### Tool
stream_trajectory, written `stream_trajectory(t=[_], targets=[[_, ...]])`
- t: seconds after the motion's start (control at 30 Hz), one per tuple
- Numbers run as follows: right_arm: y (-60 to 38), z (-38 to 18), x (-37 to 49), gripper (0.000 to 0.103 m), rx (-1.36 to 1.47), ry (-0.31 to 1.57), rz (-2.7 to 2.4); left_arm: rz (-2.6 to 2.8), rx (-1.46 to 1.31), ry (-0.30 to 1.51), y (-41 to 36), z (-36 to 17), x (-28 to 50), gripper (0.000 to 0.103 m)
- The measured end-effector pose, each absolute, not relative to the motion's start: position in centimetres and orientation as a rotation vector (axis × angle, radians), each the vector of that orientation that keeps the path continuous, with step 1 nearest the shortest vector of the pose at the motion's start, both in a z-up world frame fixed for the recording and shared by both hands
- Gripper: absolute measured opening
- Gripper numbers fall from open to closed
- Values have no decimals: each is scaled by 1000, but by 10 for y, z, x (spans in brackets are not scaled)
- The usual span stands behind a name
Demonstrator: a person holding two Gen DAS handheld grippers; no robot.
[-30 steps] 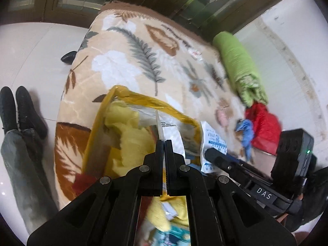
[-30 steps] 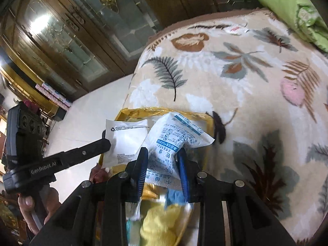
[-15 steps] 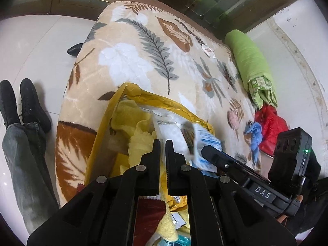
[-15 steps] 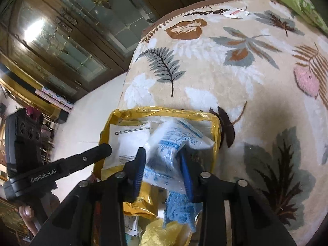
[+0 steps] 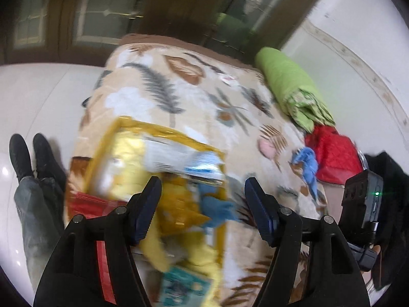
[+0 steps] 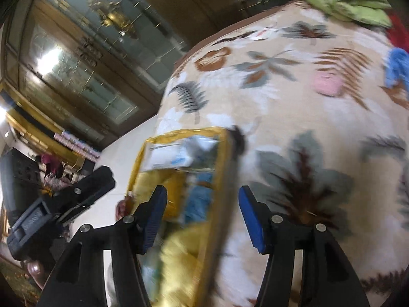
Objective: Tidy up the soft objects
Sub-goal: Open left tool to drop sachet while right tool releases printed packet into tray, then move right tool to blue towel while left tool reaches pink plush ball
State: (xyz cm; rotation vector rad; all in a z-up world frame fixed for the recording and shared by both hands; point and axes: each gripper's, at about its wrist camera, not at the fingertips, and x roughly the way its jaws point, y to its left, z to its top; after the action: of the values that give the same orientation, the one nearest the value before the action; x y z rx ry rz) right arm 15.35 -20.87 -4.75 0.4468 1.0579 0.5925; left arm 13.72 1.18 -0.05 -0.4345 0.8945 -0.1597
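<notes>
A clear storage bag with yellow trim (image 5: 163,130) lies on the leaf-patterned blanket (image 5: 179,87), stuffed with yellow cloth (image 5: 127,153), white and blue packets (image 5: 202,166) and a blue cloth (image 5: 217,204). It also shows in the right wrist view (image 6: 184,134). My left gripper (image 5: 203,204) is open and empty above the bag. My right gripper (image 6: 202,215) is open and empty over the bag's right edge. Both views are blurred.
A green rolled quilt (image 5: 288,87), a red padded item (image 5: 334,156) and a blue cloth (image 5: 306,161) lie at the blanket's right side. A pink item (image 5: 265,145) lies on the blanket. A person's legs and black shoes (image 5: 28,158) stand on the white floor at left.
Both grippers have opened and let go: the left released the bag edge, the right dropped the white and blue packet into the bag. Both have pulled back.
</notes>
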Motion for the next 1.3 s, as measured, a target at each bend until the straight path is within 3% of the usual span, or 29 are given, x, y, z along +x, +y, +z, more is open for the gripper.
stream_trajectory(t=[0.33,0.63,0.73,1.1,1.17,1.2,1.23,1.3], targets=[[-335,-61,163,59,422,1037,369,-289,-414,949,-75,0,156,68],[-421,-72,212,59,413,1040,171,-317,-434,1003,-108,-21,190,68],[-433,-75,229,65,371,1040,118,-320,-440,1019,-109,-27,196,68],[-452,-102,300,66,249,1087,-99,-323,-474,1070,-109,-40,208,68],[-456,-114,301,65,312,1096,-76,-321,-482,1077,-110,-41,211,68],[-455,-118,301,60,319,1100,-65,-322,-486,1077,-110,-41,212,68],[-453,-119,299,47,309,1097,-63,-317,-487,1081,-111,-42,213,68],[-448,-116,295,40,308,1088,-48,-316,-489,1085,-112,-42,216,68]])
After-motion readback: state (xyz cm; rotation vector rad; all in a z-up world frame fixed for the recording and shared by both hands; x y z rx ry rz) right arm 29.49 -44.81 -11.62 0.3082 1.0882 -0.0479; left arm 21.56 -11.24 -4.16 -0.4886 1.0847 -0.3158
